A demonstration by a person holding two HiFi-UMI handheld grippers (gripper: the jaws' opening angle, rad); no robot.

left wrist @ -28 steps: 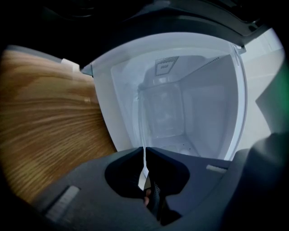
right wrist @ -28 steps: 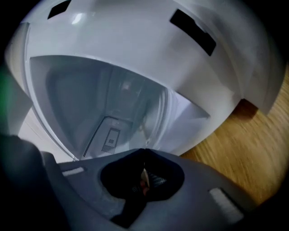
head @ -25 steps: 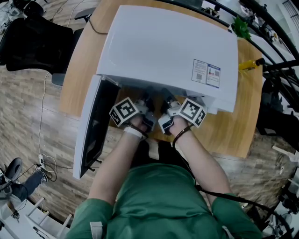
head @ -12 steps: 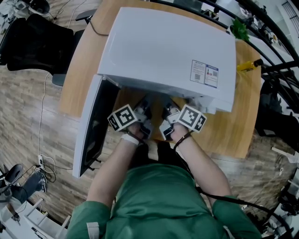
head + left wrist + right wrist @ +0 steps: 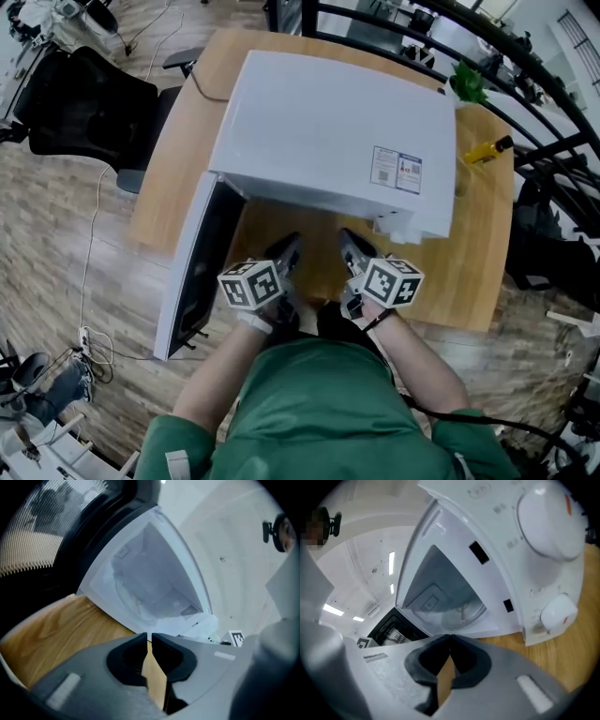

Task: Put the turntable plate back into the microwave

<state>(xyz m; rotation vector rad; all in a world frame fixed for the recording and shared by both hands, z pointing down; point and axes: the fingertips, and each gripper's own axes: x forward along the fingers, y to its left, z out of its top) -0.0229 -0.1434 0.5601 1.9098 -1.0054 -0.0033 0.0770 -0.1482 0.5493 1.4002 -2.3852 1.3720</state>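
Already inside open white microwave [image 5: 328, 131]: turntable plate [image 5: 461, 615], lying flat.

Head view: set high above, facing steeply down on the microwave [image 5: 328, 141] just beyond the left claw [image 5: 284, 251] and right claw [image 5: 351, 246]. Left claw view: mounted behind its jaws, looking along them into the open cavity [image 5: 150, 588] close ahead (picture tilted). Right claw view: same mounting, same cavity ahead. All three share microwave and table [image 5: 473, 272].
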